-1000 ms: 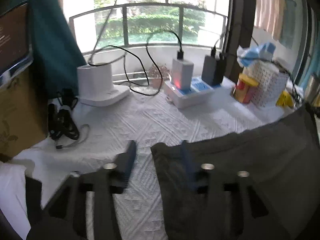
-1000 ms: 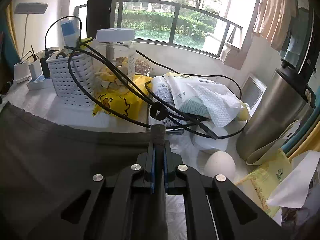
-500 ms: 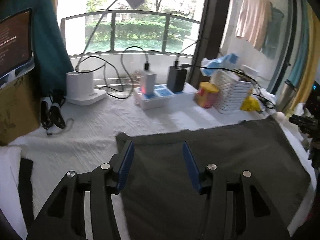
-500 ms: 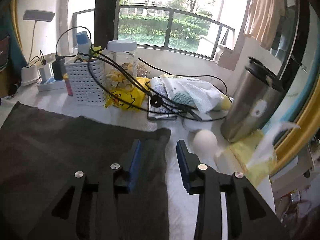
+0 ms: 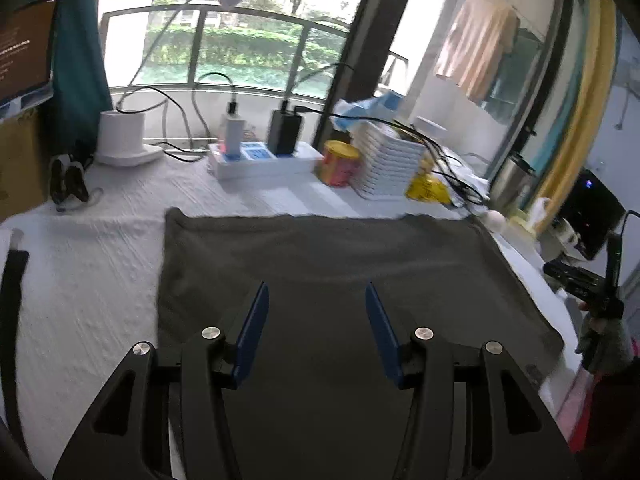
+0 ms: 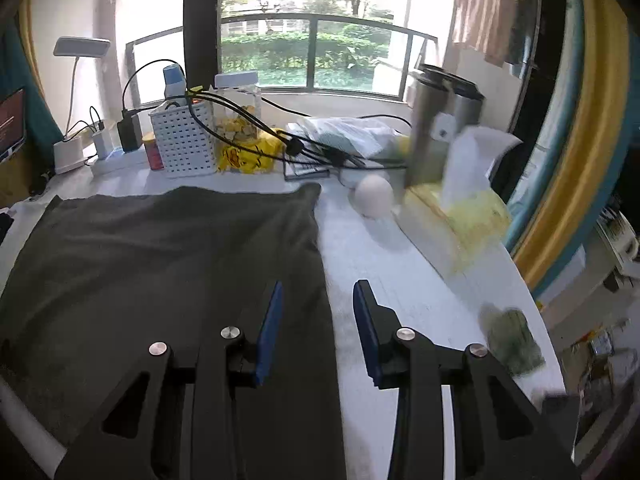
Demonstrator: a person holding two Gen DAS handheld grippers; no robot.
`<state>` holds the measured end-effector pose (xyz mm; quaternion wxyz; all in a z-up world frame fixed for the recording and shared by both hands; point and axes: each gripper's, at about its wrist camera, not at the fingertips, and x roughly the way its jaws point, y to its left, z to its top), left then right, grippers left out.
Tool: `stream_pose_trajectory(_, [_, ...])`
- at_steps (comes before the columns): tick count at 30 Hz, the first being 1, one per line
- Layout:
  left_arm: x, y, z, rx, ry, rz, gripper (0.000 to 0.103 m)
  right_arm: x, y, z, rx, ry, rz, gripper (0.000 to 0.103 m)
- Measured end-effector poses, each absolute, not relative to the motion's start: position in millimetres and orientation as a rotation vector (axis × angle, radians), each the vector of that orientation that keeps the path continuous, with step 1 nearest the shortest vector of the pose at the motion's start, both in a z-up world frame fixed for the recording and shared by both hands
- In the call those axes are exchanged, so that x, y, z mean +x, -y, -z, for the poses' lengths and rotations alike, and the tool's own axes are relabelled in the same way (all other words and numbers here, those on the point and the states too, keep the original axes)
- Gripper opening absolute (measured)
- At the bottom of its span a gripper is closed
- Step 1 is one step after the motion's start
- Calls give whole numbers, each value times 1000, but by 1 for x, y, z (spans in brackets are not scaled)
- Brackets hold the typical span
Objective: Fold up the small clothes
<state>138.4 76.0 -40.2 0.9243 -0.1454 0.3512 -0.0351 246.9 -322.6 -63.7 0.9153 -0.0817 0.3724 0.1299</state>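
A dark grey cloth (image 5: 320,256) lies spread flat on the white tablecloth; it also shows in the right wrist view (image 6: 160,248). My left gripper (image 5: 316,304) is open and empty, raised above the cloth's middle near its front. My right gripper (image 6: 318,304) is open and empty, raised over the cloth's right edge, one finger above the cloth and one above bare tablecloth.
Along the back stand a lamp base (image 5: 122,140), a power strip with chargers (image 5: 264,156), a red-yellow can (image 5: 340,158), a white basket (image 6: 184,140), a snack jar (image 6: 238,112), cables, a steel flask (image 6: 440,120), a white egg-shaped object (image 6: 374,196) and a tissue pack (image 6: 468,200).
The right gripper let go of the cloth's far corner and opened. Both grippers pulled back and rose, so the whole cloth now shows lying flat.
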Motion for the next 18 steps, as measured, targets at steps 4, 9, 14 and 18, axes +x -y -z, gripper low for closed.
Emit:
stream_pose_trajectory(4, [122, -58, 44, -305, -729, 118, 54, 224, 330, 70, -164, -790, -252, 37])
stream_pose_trajectory(9, [102, -41, 50, -305, -740, 141, 54, 190, 346, 82, -134, -827, -240, 69])
stream_pose_trajectory(14, [87, -28, 58, -295, -769, 175, 54, 156, 353, 99, -102, -883, -238, 69])
stream_pose_trajectory(18, [79, -30, 65, -288, -791, 177, 54, 132, 350, 112, -57, -936, -262, 69])
